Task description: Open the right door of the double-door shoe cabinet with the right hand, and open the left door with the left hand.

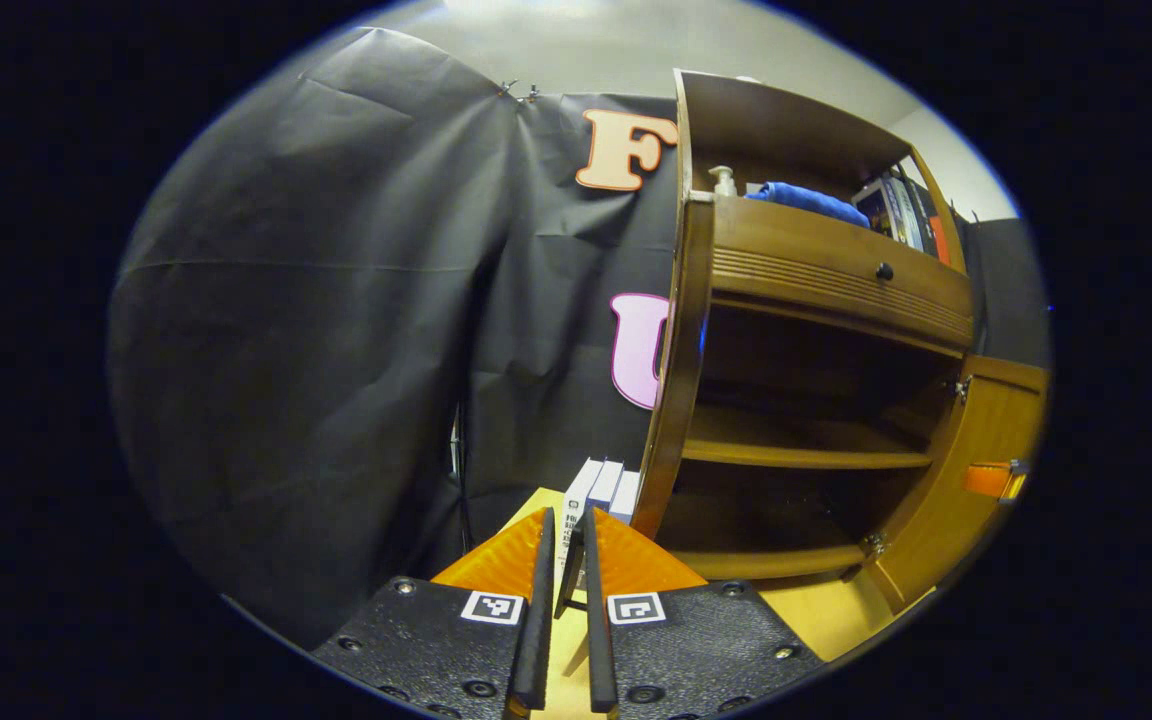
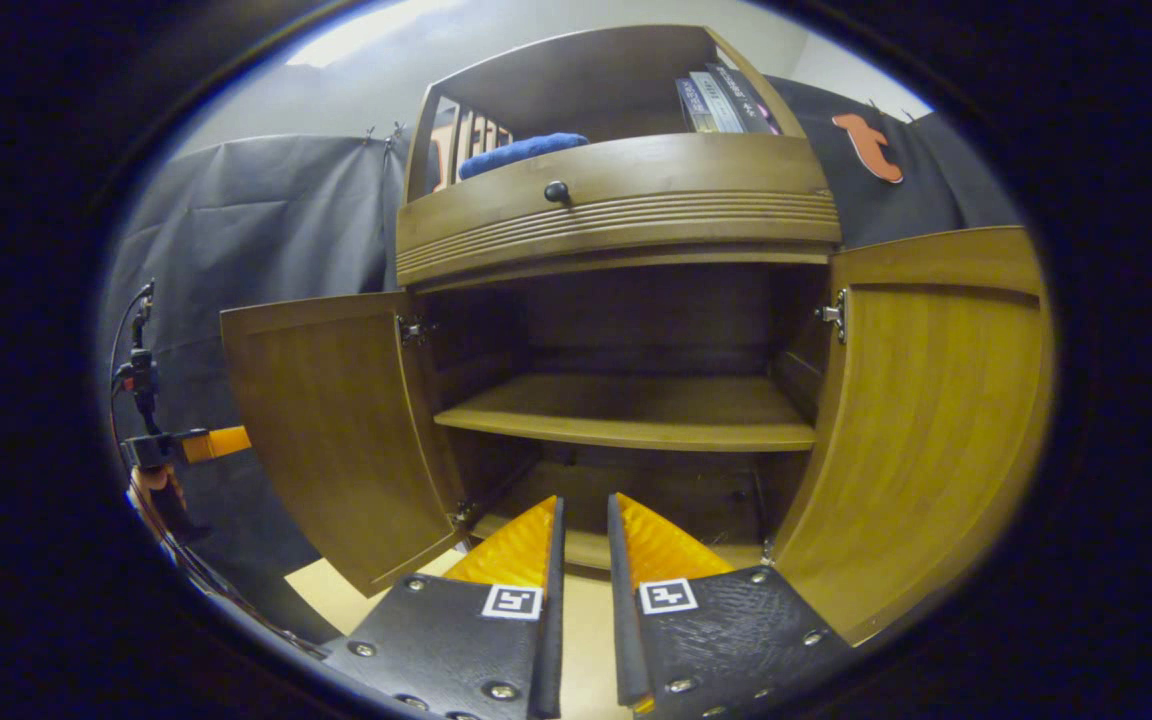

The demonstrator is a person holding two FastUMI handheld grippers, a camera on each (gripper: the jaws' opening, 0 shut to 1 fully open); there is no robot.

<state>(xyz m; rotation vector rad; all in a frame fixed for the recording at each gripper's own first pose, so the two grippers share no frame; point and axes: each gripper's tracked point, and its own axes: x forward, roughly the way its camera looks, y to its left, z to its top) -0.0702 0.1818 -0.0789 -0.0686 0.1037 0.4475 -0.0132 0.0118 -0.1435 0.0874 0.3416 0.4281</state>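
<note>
right gripper level, fingers near-closed, facing open shoe cabinet.

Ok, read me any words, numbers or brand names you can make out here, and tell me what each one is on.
None can be read.
Book spines on the cabinet's top shelf: there is print, but it is too blurred to read.
White boxes on the floor beside the cabinet: the print is too small to read.
Square tags: coded patterns, no words.
</note>
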